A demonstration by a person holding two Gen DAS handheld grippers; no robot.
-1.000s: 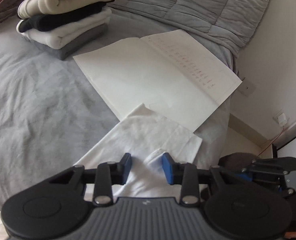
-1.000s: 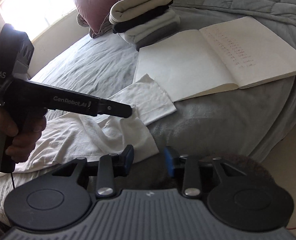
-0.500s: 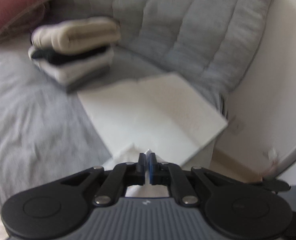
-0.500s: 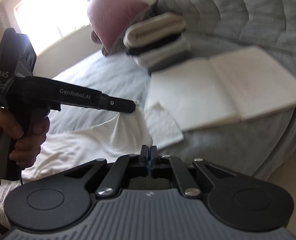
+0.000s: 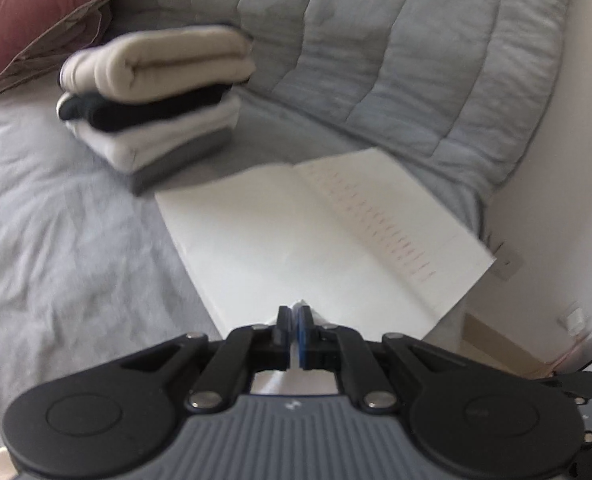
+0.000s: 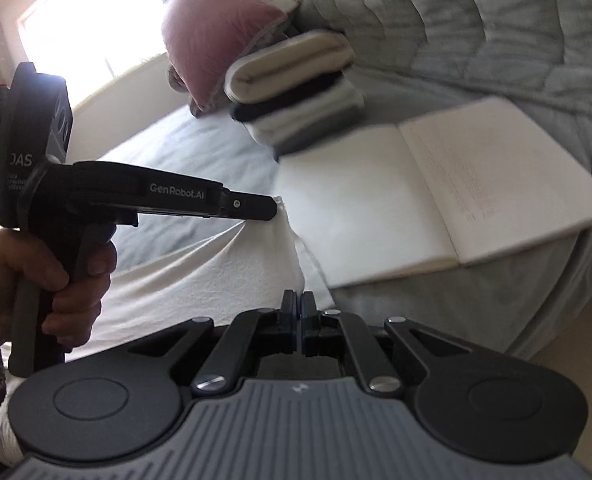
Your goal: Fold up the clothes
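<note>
In the left wrist view the left claw [image 5: 295, 322] is clenched on a peak of the white garment [image 5: 301, 305], at the near edge of an open notebook [image 5: 315, 236] on the bed [image 5: 64, 248], with a stack of folded clothes [image 5: 156, 92] far left. In the right wrist view the white garment [image 6: 200, 276] stretches long from the near left toward the notebook [image 6: 435, 200], its pinched corner raised at the left claw [image 6: 274, 206], while the right claw [image 6: 297, 300] is clenched at the garment's near edge; whether it grips cloth I cannot tell.

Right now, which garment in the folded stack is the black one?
The second from the top, sandwiched between the beige garment on top and the white garment beneath it; a grey one sits lowest.
</note>
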